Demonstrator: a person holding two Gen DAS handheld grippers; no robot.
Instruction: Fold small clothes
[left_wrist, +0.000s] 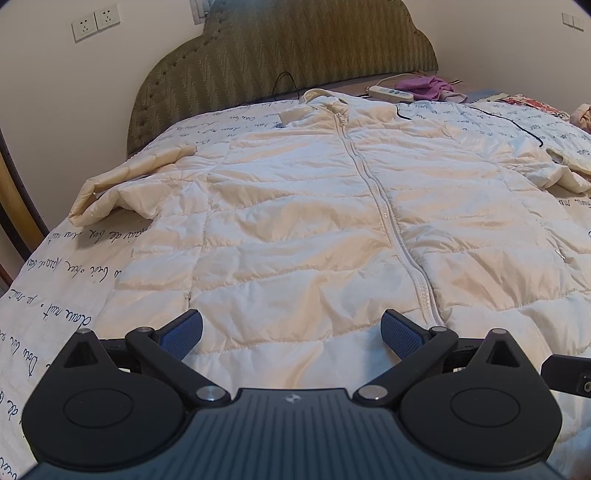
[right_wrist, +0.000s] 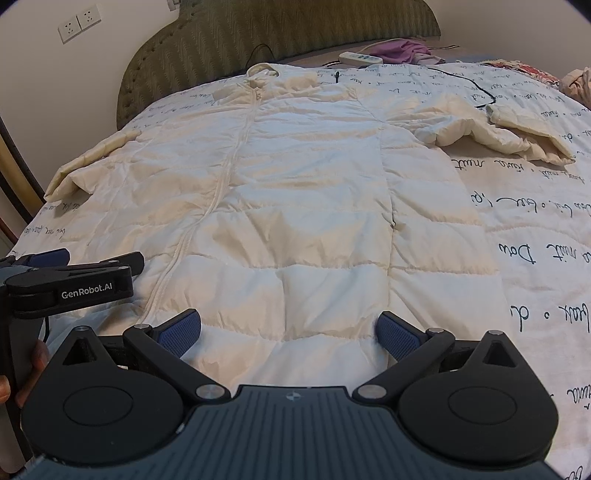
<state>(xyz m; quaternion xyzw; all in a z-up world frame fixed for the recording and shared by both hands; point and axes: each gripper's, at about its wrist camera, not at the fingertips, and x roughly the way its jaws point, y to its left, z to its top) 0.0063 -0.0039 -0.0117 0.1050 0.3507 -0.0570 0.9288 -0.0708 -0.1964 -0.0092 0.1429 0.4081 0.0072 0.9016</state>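
Note:
A cream quilted jacket (left_wrist: 295, 206) (right_wrist: 295, 192) lies flat on the bed, front up and zipped, collar toward the headboard. Its left sleeve (left_wrist: 122, 188) is crumpled toward the bed's left edge, and its right sleeve (right_wrist: 509, 133) lies bunched out to the right. My left gripper (left_wrist: 291, 328) hovers open over the hem, left of the zipper (left_wrist: 384, 214). My right gripper (right_wrist: 288, 328) is open above the hem's right half, nothing between its blue pads (right_wrist: 395, 336). The left gripper (right_wrist: 74, 280) shows at the left edge of the right wrist view, held by a hand.
The bed has a white cover with dark script (right_wrist: 535, 240). At the back stands a green padded headboard (left_wrist: 280, 48). Near it lie a white power strip (left_wrist: 391, 92), purple cloth (left_wrist: 424, 86) and a black cable (left_wrist: 517, 125). Wall sockets (left_wrist: 96, 22) sit at upper left.

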